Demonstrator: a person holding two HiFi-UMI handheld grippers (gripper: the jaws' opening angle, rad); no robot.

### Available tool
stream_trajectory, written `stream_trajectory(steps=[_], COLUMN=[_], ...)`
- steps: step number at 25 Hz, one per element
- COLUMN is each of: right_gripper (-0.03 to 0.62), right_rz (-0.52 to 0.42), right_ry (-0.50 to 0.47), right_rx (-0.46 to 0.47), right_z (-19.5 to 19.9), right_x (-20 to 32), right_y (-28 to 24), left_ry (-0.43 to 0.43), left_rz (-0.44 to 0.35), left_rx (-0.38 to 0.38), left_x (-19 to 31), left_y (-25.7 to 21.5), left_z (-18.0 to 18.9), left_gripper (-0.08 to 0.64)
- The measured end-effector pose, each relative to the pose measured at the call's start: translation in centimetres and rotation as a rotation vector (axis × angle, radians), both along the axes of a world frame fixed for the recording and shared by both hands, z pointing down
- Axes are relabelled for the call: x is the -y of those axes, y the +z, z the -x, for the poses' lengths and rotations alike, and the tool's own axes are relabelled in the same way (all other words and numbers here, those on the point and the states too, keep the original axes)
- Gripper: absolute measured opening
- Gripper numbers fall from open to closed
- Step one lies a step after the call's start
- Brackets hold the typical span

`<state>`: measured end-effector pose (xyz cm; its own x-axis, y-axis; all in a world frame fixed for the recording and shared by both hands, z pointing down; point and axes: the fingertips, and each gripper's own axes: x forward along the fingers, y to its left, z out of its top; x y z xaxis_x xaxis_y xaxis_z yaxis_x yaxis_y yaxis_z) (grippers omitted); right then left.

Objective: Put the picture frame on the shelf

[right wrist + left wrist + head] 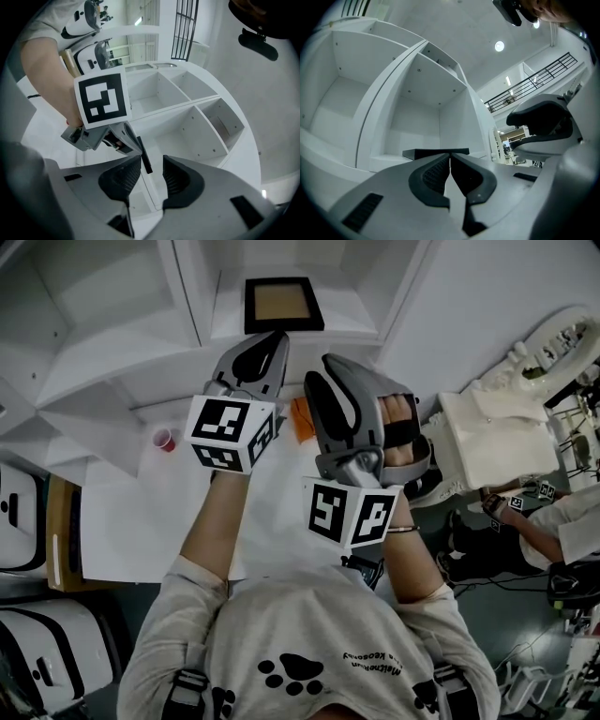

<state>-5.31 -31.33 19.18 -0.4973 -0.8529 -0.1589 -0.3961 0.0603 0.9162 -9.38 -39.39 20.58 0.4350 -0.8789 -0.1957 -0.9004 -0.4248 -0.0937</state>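
1. Sitting far left on the white bench point(122, 521) is a small red cup point(165, 439), well apart from both claws.
2. Beyond the cup, the white shelf point(112, 343) opens into several compartments. The picture frame point(281, 304) lies flat in the middle one, a dark rim round a tan centre.
3. The left claw point(277, 337) points into that compartment. Its jaws are pressed together with nothing between them. Their tips come right up to the frame's near edge, though I cannot tell whether they touch it.
4. An orange object point(300, 418) lies on the bench between the two claws, mostly hidden by them.
5. The right claw point(325, 364) is just beside the left one and a little nearer the person. Its jaws stand apart and grip nothing. In the right gripper view, the left claw and the frame's thin dark edge show beyond the gap. The person's right hand point(398, 427) wraps the handle.
6. Far right, off the bench, stands white moulded equipment point(497, 437).
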Motion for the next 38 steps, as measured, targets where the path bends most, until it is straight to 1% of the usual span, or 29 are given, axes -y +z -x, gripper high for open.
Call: stream_trajectory(steps=[5,9,11,14,17,19,21,25,26,29,31,34,38], right_gripper=[0.161,0.161,0.158,0.107,0.08,0.056,0.04,0.034,0.034,0.032,0.034,0.034,0.032], right_rz=[0.004,0.027,0.042,0.061,0.076,0.102,0.148,0.201,0.216,0.291,0.33,0.355,0.39], right_ry=[-0.016,-0.037,-0.044,-0.05,-0.059,-0.076,-0.098,-0.184,-0.214,-0.294,-0.322,-0.348,-0.357], right_rx=[0.045,0.112,0.15,0.21,0.266,0.317,0.37,0.47,0.521,0.712,0.788,0.835,0.85], right_z=[-0.2,-0.5,-0.6,-1.0,-1.4,-1.6,-1.8,-2.0,-2.1,-2.7,-3.1,-3.3,-2.9], right_x=[-1.7,-3.2,-3.9,-4.9,-5.8,-6.3,-6.9,-8.3,-8.7,-9.5,-10.0,-11.1,-12.9], right_y=[-0.3,-0.6,-0.7,-0.7,-0.8,-0.7,-0.2,-0.2,-0.3,-0.3,-0.1,0.6,2.8], left_ry=[-0.01,0.018,0.029,0.042,0.048,0.05,0.05,0.016,0.011,0.017,0.014,0.009,0.002], left_rz=[0.017,0.002,-0.005,-0.015,-0.05,-0.062,-0.064,-0.107,-0.115,-0.118,-0.124,-0.123,-0.086], left_rx=[-0.01,-0.029,-0.027,-0.013,0.009,0.014,0.012,0.021,0.028,0.035,0.032,0.016,-0.01], left_x=[-0.3,-2.9,-4.5,-7.1,-9.5,-11.0,-12.5,-14.9,-15.4,-17.0,-18.0,-19.5,-21.1], left_y=[0.0,-0.2,-0.2,0.0,-0.5,-0.6,-0.3,-0.3,-0.3,0.2,0.5,1.5,3.6], left_z=[0.2,-0.2,-0.4,-0.8,-1.1,-1.1,-1.1,-0.9,-0.9,-1.3,-1.4,-1.6,-2.1], left_gripper=[0.025,0.025,0.025,0.025,0.025,0.025,0.025,0.025,0.025,0.025,0.025,0.025,0.025])
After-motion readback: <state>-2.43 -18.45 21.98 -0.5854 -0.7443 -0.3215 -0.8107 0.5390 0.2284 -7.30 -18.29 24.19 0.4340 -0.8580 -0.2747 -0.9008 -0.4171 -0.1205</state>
